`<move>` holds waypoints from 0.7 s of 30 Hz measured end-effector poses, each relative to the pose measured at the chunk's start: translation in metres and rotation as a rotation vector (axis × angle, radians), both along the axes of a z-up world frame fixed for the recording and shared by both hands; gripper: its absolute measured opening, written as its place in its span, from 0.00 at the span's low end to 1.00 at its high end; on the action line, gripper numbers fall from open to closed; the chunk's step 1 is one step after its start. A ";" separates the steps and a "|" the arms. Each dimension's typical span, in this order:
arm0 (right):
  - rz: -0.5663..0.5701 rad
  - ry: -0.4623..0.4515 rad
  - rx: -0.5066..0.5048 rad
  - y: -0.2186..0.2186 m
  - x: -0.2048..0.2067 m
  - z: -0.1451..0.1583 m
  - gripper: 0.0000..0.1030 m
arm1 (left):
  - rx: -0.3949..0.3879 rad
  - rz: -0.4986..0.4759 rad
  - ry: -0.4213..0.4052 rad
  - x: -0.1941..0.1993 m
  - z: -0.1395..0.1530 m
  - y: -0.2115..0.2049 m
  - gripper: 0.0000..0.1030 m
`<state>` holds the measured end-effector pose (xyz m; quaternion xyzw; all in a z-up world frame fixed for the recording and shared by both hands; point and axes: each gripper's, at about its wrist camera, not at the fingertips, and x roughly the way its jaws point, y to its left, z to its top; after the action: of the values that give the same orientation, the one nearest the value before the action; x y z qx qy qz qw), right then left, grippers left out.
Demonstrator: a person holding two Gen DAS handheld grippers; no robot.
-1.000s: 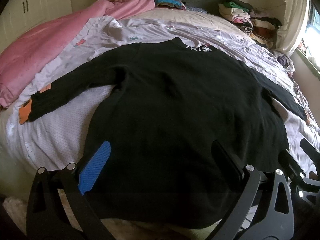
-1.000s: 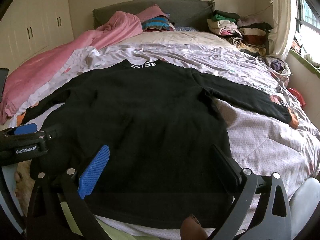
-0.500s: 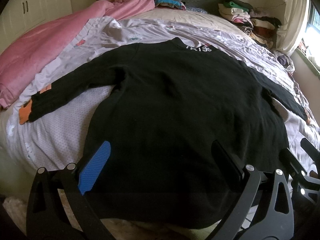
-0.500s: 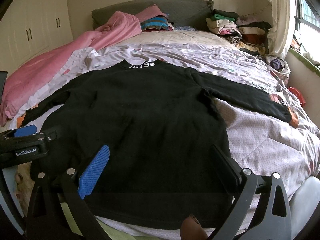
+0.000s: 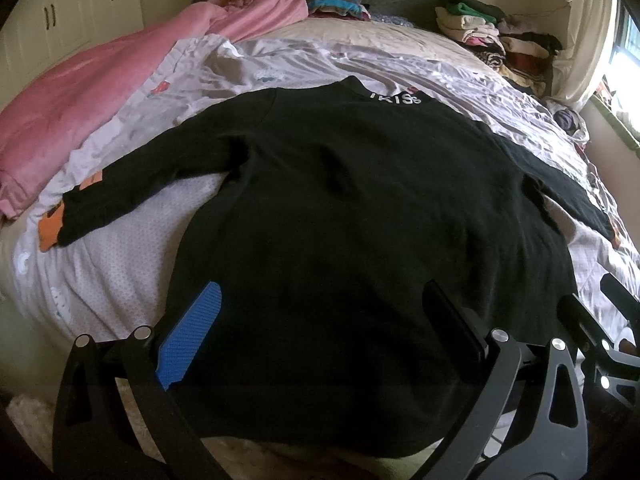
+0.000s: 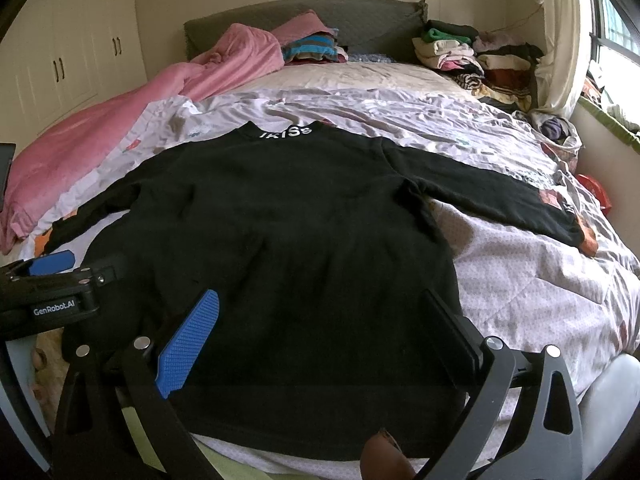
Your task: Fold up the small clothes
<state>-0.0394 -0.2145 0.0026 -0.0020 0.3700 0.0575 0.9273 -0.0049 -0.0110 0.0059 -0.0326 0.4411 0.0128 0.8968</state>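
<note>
A black long-sleeved sweatshirt [image 5: 340, 208] lies spread flat on the bed, its collar with white lettering [image 6: 286, 133] pointing toward the grey headboard [image 6: 304, 16] and its hem hanging near the foot edge closest to both cameras. Both sleeves are stretched out to the sides; the one on the left ends in an orange cuff [image 5: 50, 232], and the one on the right [image 6: 500, 200] ends in a similar orange patch. Under it sits a pale lilac quilt [image 6: 540, 280] with a small dotted print, rumpled further up the bed. The left gripper [image 5: 320, 320] hovers over the lower left part of the garment with its fingers spread wide, holding nothing (one pad is blue, the other black). The right gripper [image 6: 320, 320] stands the same way over the lower right part, fingers wide apart and empty. From the right wrist view the left tool shows at the far left edge, just above the sweatshirt's hem corner. A pink blanket [image 5: 80, 100] is heaped along the left side of the bed, and stacks of folded clothes [image 6: 472, 56] sit near the headboard on the right, beside the window.
</note>
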 end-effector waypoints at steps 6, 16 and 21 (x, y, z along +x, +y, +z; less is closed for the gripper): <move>-0.002 0.000 -0.001 0.000 0.000 0.000 0.96 | -0.001 -0.001 0.000 0.000 0.000 0.000 0.92; -0.003 -0.001 0.002 -0.002 0.003 0.001 0.96 | 0.004 -0.003 -0.001 0.001 -0.001 0.000 0.92; -0.011 -0.008 0.006 -0.005 0.011 0.003 0.96 | 0.011 0.004 -0.006 0.005 0.003 -0.002 0.92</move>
<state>-0.0284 -0.2190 0.0060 0.0027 0.3663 0.0537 0.9290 0.0002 -0.0127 0.0087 -0.0287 0.4385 0.0170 0.8981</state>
